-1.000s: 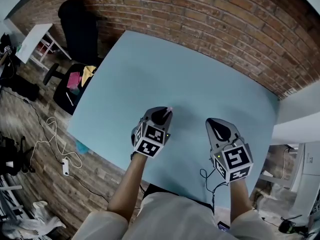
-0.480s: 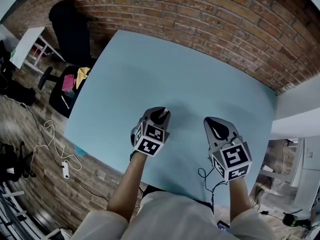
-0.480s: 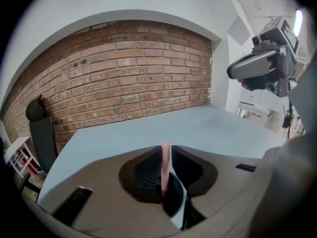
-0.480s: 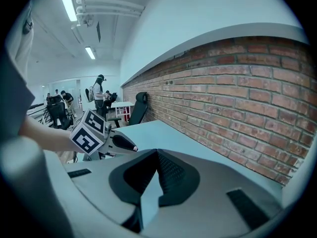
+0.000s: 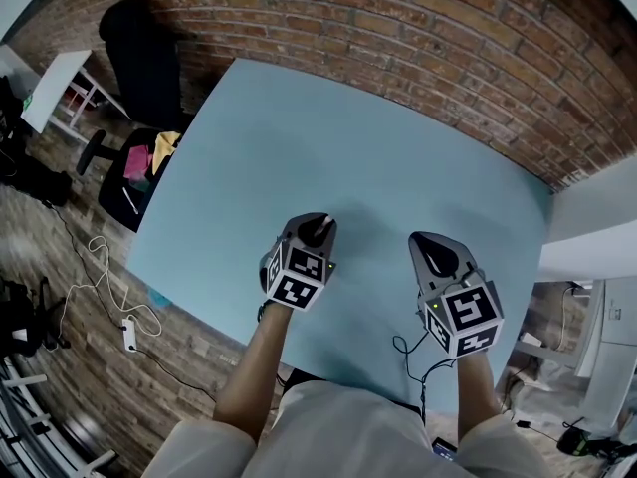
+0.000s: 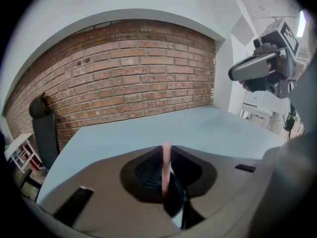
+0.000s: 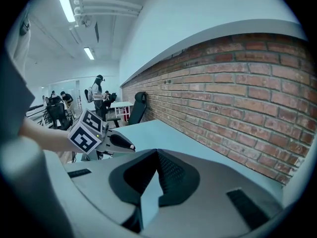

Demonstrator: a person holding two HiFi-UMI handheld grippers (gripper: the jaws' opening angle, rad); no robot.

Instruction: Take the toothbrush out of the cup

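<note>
Hardly anything has moved in the last second: both grippers keep their places above the near part of the bench, and only the head view's framing has slid a little. The toothbrush (image 6: 167,163), a slim pink stick, stands upright between the jaws of the left gripper (image 5: 320,225), which are clenched on it well above the bench (image 5: 299,147). Only the left gripper view shows this grasp plainly; from the head view the marker cube and the gripper's body cover nearly all of the stick. The right gripper (image 5: 432,248) hangs over the same near part of the bench, apart from the left one. Its own view shows its jaws closed tip to tip with nothing between them, the pale blue bench top showing below the tips. Each gripper view also catches the other gripper from the side, which the head view cannot give. Beyond the bench's far edge runs a brick wall (image 5: 398,28), and past its left corner stands a black chair (image 5: 139,58).
</note>
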